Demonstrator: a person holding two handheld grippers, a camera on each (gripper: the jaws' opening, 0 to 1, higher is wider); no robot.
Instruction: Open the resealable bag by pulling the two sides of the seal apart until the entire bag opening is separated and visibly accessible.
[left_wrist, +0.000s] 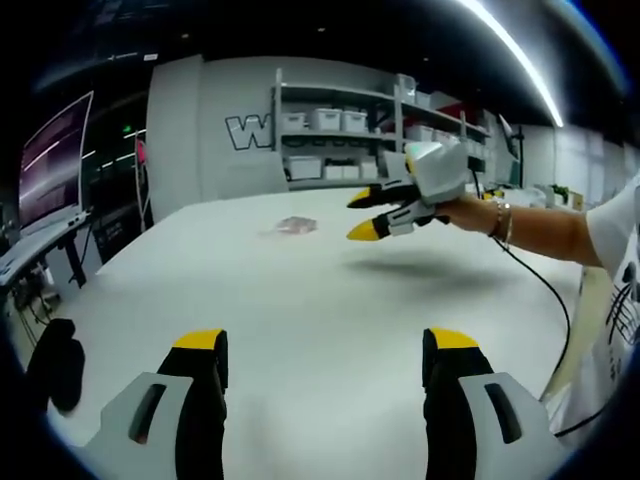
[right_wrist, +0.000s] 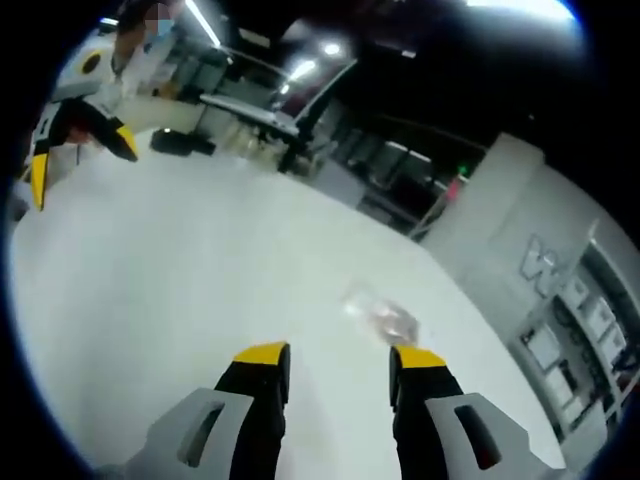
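Yellow-tipped jaws of the left gripper (left_wrist: 325, 350) stand wide apart over the white table (left_wrist: 300, 300), holding nothing. Further off, the right gripper (left_wrist: 368, 213) hovers above the table, held level by a hand (left_wrist: 470, 212) with a bracelet, its 2 jaws parted and empty. From the right gripper view, its jaws (right_wrist: 340, 355) point down toward the resealable bag (right_wrist: 380, 315), a small, clear, crumpled pouch lying flat on the table just beyond the tips, untouched.

Both grippers raised, jaws parted

The left yellow-tipped black gripper (left_wrist: 325, 355) gapes wide; the right yellow-tipped black gripper (right_wrist: 327, 360) shows at two o'clock, empty.
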